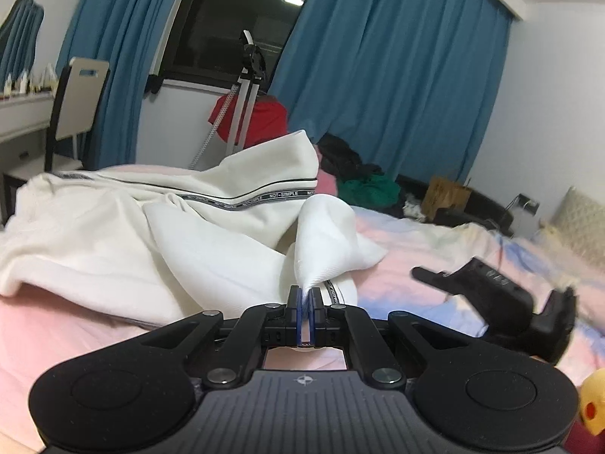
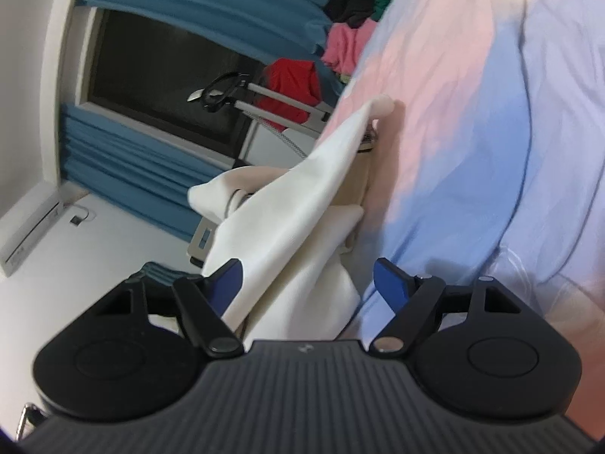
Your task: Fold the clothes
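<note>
A white garment (image 1: 124, 223) with a black printed stripe lies crumpled on the pink and blue bedsheet (image 1: 435, 249). My left gripper (image 1: 305, 295) is shut on a pinched fold of the white garment and lifts it into a peak. My right gripper (image 2: 308, 276) is open, rolled on its side, with the white garment (image 2: 298, 204) hanging between its blue fingers (image 2: 389, 280); the cloth touches the left finger. In the left wrist view the right gripper (image 1: 499, 295) shows blurred at the right above the sheet.
A pile of black, green and pink clothes (image 1: 359, 174) lies at the far side of the bed. A garment steamer stand (image 1: 245, 87) with a red cloth stands by the window and blue curtains (image 1: 397, 75). A chair (image 1: 75, 106) and desk stand at left.
</note>
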Demonstrator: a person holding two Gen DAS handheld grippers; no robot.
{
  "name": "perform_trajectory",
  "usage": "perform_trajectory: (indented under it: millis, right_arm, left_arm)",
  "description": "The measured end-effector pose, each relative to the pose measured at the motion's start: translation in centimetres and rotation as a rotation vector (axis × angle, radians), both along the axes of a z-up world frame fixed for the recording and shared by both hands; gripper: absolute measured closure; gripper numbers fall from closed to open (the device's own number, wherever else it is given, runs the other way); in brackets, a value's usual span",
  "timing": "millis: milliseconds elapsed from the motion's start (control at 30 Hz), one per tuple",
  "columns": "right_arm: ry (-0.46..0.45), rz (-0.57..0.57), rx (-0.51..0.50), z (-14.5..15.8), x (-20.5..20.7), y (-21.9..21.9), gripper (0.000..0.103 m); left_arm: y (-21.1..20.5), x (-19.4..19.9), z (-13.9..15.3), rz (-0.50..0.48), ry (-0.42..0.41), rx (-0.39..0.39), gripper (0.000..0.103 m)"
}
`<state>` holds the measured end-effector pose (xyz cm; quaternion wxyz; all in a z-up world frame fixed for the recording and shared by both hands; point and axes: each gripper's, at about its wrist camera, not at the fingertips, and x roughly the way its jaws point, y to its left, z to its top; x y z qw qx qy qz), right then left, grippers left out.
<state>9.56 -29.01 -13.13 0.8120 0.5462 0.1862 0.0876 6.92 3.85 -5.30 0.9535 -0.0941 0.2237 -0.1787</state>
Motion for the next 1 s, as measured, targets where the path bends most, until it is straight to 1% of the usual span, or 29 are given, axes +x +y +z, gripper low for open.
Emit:
perform_trajectory:
  millis: [100,200,267,300,333,367,400,433,467,533,567,600,700,767,833,933,967,1000]
  right_arm:
    - [0.045,-0.010,0.029,-0.9,1.8,-0.5,0.024]
    - [0.081,-0.056,0.061,-1.4,5.1,-1.1,0.024]
    - [0.090,-0.071,0.007,-1.1,8.2,-1.0,0.024]
    - [0.094,-0.080,-0.071,-0.5,9.8,-0.6,0.024]
    - [0.098,-0.106,-0.173,0.3,11.3,0.0,0.024]
    - [0.103,-0.141,-0.261,1.1,13.0,0.7,0.027]
    - [0.110,-0.150,-0.287,1.4,14.5,1.1,0.031]
    - [0.130,-0.146,-0.292,1.4,16.3,1.3,0.032]
    - [0.152,-0.142,-0.299,1.5,18.0,1.4,0.038]
    - [0.215,-0.155,-0.374,1.9,20.8,1.8,0.059]
    - [0.244,-0.166,-0.420,2.2,21.8,1.9,0.081]
    - [0.270,-0.176,-0.468,2.5,22.8,2.0,0.096]
    - [0.281,-0.194,-0.621,4.9,24.2,2.1,0.098]
    - [0.259,-0.196,-0.649,6.9,24.2,0.9,0.098]
    - [0.212,-0.220,-0.673,9.6,23.5,-0.1,0.098]
    - [0.116,-0.294,-0.685,13.6,20.4,-2.5,0.098]
    - [0.093,-0.335,-0.687,14.5,18.9,-3.6,0.098]
    - [0.086,-0.377,-0.695,14.9,17.4,-4.6,0.098]
  left_arm:
    - [0.5,0.2,-0.6,-0.006,-0.023,-0.034,0.100]
    - [1.2,0.8,-1.7,-0.013,-0.017,-0.085,0.100]
    - [1.8,1.3,-2.3,-0.012,-0.001,-0.118,0.100]
    - [2.0,1.5,-2.6,-0.018,0.021,-0.144,0.100]
    - [2.3,1.8,-3.0,-0.030,0.046,-0.179,0.100]
    - [2.6,2.0,-3.4,-0.042,0.060,-0.210,0.100]
    - [2.7,2.1,-3.8,-0.048,0.057,-0.220,0.100]
    - [2.6,2.2,-4.1,-0.049,0.050,-0.209,0.100]
    - [2.6,2.3,-4.4,-0.050,0.044,-0.200,0.100]
    - [2.6,2.8,-5.0,-0.054,0.034,-0.192,0.100]
    - [2.7,3.0,-5.3,-0.056,0.034,-0.191,0.100]
    - [2.7,3.2,-5.6,-0.058,0.042,-0.196,0.100]
    - [2.5,4.1,-6.5,-0.073,0.066,-0.218,0.100]
    - [2.2,4.4,-7.0,-0.090,0.063,-0.220,0.100]
    - [1.9,4.5,-7.0,-0.118,0.044,-0.231,0.099]
    - [1.6,4.1,-6.6,-0.169,0.006,-0.247,0.096]
    - [1.5,3.9,-6.4,-0.187,-0.004,-0.253,0.097]
    - [1.4,3.9,-6.4,-0.204,0.000,-0.261,0.094]
